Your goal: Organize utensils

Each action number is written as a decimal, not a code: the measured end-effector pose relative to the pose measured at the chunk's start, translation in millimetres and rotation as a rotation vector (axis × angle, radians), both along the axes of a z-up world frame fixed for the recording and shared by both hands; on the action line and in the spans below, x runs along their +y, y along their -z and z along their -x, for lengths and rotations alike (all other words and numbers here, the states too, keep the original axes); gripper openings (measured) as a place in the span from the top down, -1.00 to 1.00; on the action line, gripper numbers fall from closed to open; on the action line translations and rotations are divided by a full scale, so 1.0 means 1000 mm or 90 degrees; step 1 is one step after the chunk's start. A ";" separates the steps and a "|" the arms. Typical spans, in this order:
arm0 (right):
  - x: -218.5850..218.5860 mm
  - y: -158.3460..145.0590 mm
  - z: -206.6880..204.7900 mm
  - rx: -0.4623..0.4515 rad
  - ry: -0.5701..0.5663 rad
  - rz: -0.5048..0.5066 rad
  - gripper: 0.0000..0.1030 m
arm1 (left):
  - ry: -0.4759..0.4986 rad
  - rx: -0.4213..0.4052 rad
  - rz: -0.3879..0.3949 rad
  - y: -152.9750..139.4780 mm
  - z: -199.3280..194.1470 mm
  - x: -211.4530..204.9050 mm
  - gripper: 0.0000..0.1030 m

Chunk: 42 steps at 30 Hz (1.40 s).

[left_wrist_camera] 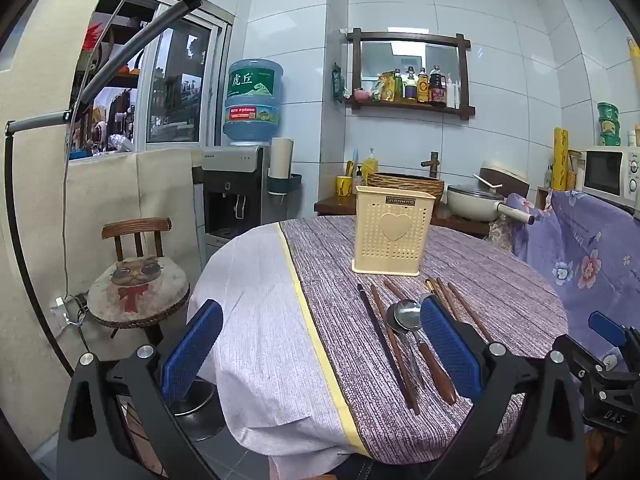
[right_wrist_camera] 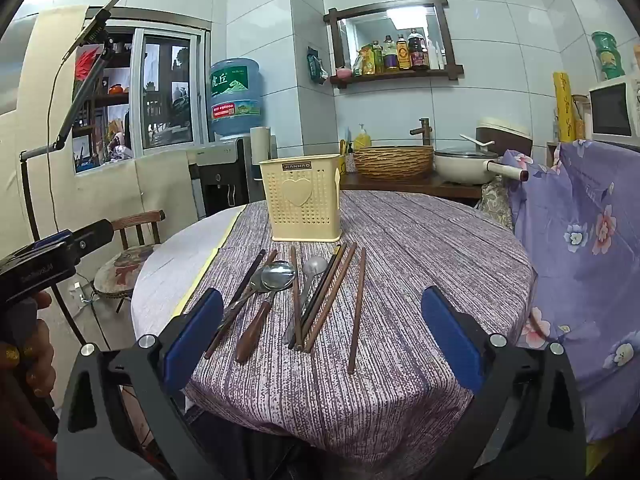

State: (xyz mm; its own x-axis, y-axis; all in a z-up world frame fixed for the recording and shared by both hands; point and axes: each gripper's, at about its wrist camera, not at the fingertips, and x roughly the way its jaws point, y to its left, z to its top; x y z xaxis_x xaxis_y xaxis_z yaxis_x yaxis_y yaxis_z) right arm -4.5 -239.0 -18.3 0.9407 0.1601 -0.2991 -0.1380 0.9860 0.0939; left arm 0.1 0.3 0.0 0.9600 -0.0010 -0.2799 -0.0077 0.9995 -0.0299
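Observation:
A cream perforated utensil holder with a heart stands upright on the round table. In front of it lie several brown chopsticks, a wooden-handled metal spoon, a second spoon and a single chopstick further right. My left gripper is open and empty at the table's near edge, left of the utensils. My right gripper is open and empty, hovering short of the utensil ends. The left gripper also shows in the right wrist view.
The table has a purple striped cloth and a white cloth on its left part. A stool stands left. A floral-covered chair is right. A counter with basket, pot and microwave lies behind.

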 end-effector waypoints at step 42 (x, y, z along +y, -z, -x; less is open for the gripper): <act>0.001 0.000 -0.001 0.004 0.001 0.000 -0.90 | 0.003 0.005 0.001 0.010 -0.001 -0.007 -0.90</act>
State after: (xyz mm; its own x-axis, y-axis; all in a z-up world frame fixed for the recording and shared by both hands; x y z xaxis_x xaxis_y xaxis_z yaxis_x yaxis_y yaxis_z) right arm -3.6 -238.1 -18.8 0.9390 0.1591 -0.3049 -0.1363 0.9861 0.0948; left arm 0.9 -6.7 -10.2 0.9577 -0.0063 -0.2876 -0.0029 0.9995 -0.0314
